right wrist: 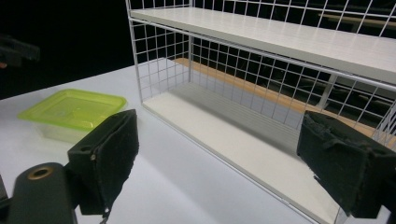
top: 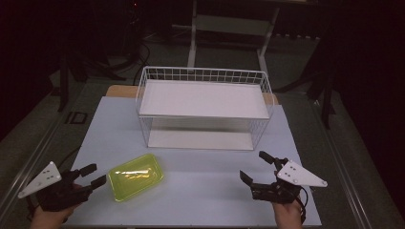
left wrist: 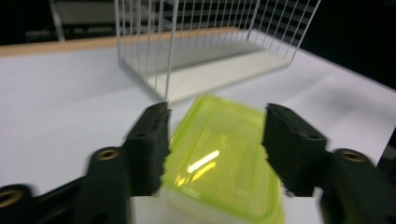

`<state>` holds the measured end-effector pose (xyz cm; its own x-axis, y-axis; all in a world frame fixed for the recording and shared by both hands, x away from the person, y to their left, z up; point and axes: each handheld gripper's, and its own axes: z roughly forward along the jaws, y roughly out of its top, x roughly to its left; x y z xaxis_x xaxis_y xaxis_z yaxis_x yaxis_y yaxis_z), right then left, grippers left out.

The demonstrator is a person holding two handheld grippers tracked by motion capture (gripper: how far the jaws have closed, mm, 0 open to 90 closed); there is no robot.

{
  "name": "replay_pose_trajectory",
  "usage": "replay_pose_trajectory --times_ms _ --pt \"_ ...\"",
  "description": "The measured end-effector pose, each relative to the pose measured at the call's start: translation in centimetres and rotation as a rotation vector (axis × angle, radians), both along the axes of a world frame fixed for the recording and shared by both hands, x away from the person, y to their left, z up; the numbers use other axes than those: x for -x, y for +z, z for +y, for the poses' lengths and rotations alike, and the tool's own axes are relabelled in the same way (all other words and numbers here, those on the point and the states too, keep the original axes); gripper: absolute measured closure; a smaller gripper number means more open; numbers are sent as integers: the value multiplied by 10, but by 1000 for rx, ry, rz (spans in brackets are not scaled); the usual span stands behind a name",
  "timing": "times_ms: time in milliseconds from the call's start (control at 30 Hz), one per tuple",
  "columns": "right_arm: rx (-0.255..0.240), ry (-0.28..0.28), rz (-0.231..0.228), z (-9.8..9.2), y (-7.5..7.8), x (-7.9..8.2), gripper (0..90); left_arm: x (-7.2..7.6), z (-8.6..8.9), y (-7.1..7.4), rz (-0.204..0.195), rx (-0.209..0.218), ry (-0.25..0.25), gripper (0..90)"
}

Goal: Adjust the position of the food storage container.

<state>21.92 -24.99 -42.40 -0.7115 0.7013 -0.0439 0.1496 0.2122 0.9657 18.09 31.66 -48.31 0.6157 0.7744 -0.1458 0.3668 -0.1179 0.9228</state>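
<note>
box [top: 136,177]: lime lid on, contents unseen | rack [top: 204,106]: shelves bare | left hand-held gripper [top: 94,176]: around box, grip unclear | right hand-held gripper [top: 254,168]: agape

Black grippers [top: 93,175], grey three-cornered plates [top: 40,179]

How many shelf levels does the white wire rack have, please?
2. The wire rack has an upper shelf board near its top and a lower shelf board resting at table level directly beneath it. Both look bare.
</note>
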Motion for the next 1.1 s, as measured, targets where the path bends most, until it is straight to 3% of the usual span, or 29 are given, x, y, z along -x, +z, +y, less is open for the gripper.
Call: replay_pose_trajectory --times_ms 167,200,333,433,600,733,867,967,1100 --pt "4 2 2 0 -1 0 134 -1 3 -10 53 -35 -3 581" --pt "6 2 2 1 -1 0 134 -1 3 -17 88 -46 -1 603" --pt "8 7 5 1 -2 0 134 -1 1 -24 125 -69 -16 684" --pt "6 9 7 1 -2 0 134 -2 0 -33 182 -98 -30 776" --pt "8 9 5 1 -2 0 134 -4 0 -40 217 -138 -37 898" --pt "8 9 6 1 -2 0 134 -9 -6 -49 275 -208 -44 900" --pt "10 11 6 2 -2 1 134 -14 -11 -54 301 -232 -50 900" --pt "9 8 11 1 -2 0 134 -19 -13 -53 298 -220 -54 900" --pt "9 9 15 1 -3 0 134 -27 -18 -53 298 -237 -58 900"
